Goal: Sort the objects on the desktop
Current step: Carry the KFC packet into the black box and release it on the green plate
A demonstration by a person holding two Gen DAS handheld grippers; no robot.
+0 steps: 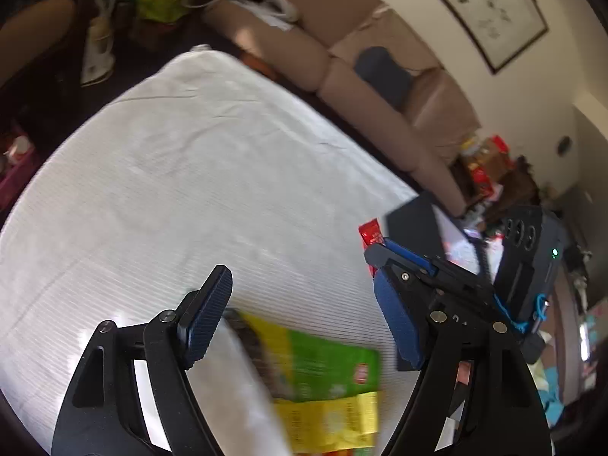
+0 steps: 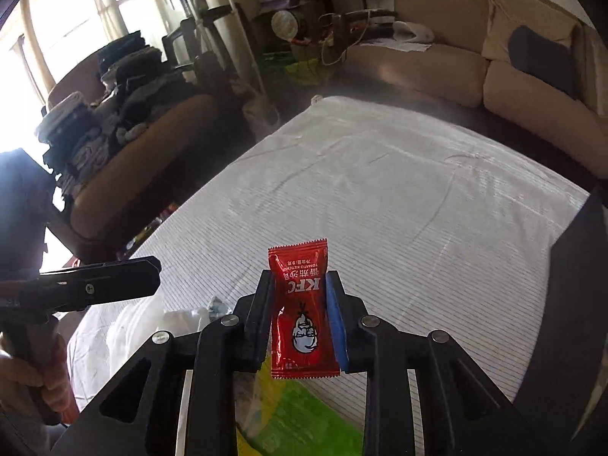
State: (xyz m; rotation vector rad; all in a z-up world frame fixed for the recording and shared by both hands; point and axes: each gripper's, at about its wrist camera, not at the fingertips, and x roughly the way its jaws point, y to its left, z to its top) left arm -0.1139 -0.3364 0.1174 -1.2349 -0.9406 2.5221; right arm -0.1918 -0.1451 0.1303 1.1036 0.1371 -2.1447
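Right claw [image 2: 300,319] grips ketchup sachet [image 2: 302,315]; left claw [image 1: 300,315] gapes wide, holding nothing

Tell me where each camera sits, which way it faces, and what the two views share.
Left wrist: on the left gripper, fingers open, aimed down across the white-clothed table toward the sofa; the right gripper shows at right.
Right wrist: on the right gripper, fingers shut on the red ketchup packet; the left gripper and a hand show at left.
Shared: table, sofa, ketchup packet, green-yellow packet.
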